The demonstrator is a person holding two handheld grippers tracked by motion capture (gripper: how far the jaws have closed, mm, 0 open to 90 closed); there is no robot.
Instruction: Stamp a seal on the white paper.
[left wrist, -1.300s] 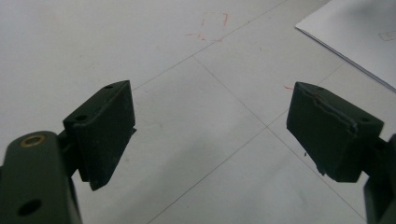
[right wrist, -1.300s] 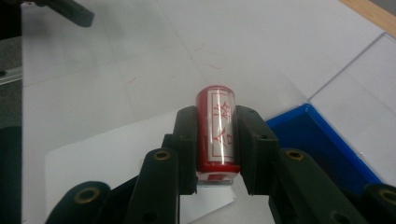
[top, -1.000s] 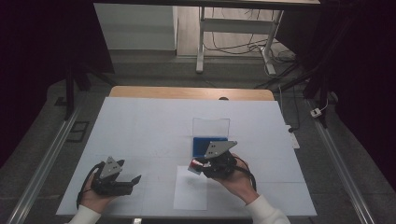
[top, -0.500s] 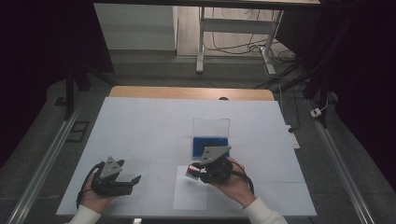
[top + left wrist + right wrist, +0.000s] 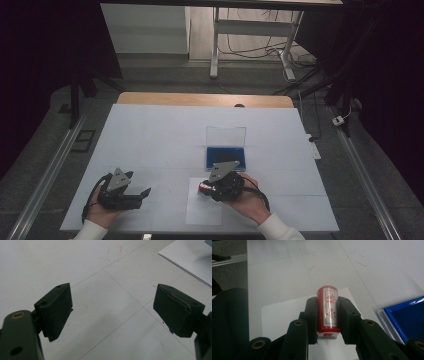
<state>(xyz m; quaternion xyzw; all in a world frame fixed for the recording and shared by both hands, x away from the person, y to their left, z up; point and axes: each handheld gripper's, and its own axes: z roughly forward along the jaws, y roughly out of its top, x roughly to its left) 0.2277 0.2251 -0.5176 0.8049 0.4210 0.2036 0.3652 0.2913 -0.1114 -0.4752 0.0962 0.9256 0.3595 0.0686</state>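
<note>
My right gripper [image 5: 327, 315] clamps red stamp [image 5: 327, 308] over paper [image 5: 202, 210], near blue pad [image 5: 225, 156]; left gripper [image 5: 112, 312] spread wide, holding nothing.

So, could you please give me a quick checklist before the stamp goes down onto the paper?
1. Stamp clamped between the right tongs: ok.
2. Stamp over the sheet of paper: ok, seen in both views.
3. Paper lies flat on the table: ok.
4. Stamp face inked: cannot tell, the face is hidden.
5. Blue ink pad open, beside the paper: ok.
6. Left tongs open, off the paper: ok.
</note>
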